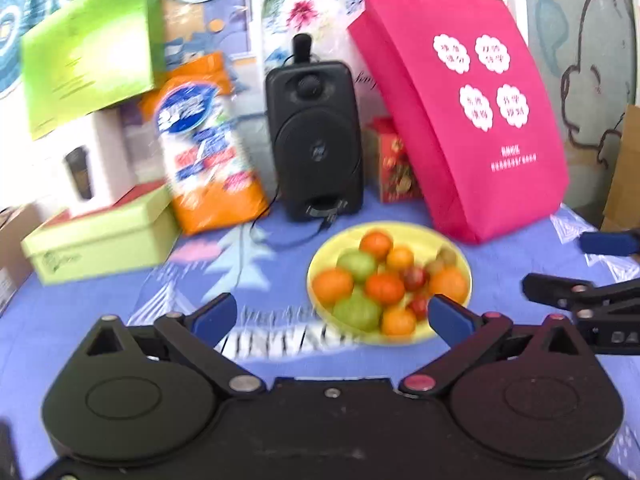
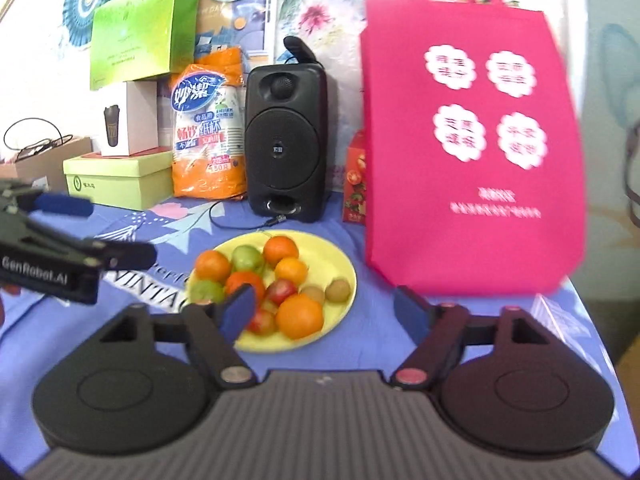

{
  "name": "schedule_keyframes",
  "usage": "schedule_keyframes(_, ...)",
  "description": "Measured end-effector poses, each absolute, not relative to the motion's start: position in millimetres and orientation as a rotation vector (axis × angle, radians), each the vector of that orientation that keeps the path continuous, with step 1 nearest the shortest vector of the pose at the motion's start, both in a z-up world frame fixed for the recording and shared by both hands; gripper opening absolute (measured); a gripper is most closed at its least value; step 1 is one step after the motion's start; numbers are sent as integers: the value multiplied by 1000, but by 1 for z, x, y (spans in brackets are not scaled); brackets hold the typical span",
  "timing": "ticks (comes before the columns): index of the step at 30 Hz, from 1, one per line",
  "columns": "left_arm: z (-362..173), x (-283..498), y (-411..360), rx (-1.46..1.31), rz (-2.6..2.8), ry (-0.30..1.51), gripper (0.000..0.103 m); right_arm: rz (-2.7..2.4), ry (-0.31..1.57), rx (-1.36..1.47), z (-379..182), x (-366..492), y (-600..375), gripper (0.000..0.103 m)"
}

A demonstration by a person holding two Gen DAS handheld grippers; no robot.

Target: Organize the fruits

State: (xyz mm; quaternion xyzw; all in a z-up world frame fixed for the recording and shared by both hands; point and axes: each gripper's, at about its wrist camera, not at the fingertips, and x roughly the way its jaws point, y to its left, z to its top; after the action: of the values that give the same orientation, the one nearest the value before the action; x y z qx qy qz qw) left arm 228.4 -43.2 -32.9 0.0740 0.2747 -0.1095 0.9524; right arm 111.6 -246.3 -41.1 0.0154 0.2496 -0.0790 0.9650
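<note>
Both grippers, left gripper (image 1: 332, 316) and right gripper (image 2: 324, 308), gape empty; blurred fruit plate (image 1: 452, 240) just ahead.

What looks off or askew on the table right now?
Little. The green box up left sits tilted on the white box, and the pink bag leans. A cable from the speaker trails loose toward the yellow plate. Fruit is all on the plate, nothing spilled.

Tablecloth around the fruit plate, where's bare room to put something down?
Free: the blue tablecloth left of the yellow plate, between it and the green box, and the strip in front of the plate. A thin cable crosses behind. Crowded: the back row, with the orange packet, speaker and pink bag close on the plate's right.
</note>
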Motion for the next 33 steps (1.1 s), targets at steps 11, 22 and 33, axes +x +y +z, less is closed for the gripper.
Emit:
schedule_keyframes(11,-31,116,-34,149,-55,573,103,-260,545,38,-32,31,-185,103)
schedule_keyframes(22,-5,51,-14,69,-72,525,103,-342,524,-47,-18,1,-154,103)
schedule_keyframes(33,1,30,-3,-46,-84,496,103,-342,523,-49,-15,-12,-151,103)
